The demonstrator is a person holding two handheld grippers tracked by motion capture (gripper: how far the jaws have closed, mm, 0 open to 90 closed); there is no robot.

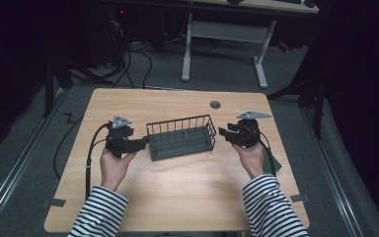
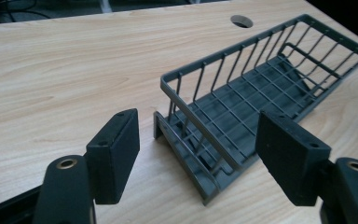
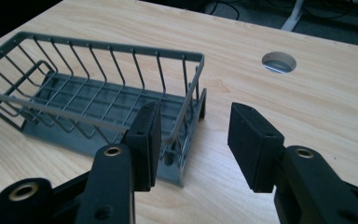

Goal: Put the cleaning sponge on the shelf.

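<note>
on the wooden table (image 1: 177, 182) the grey wire basket (image 1: 181, 138) stands between both grippers; left gripper (image 2: 198, 154) jaws spread wide around its end, right gripper (image 3: 193, 140) jaws parted narrower beside its other end, neither gripping

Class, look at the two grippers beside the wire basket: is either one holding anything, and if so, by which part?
Nothing is held. The left gripper and right gripper have open jaws at opposite ends of the wire basket, not pressing it.

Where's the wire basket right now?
High view: the wire basket sits mid-table between the left gripper and right gripper, just below the cable hole.
</note>
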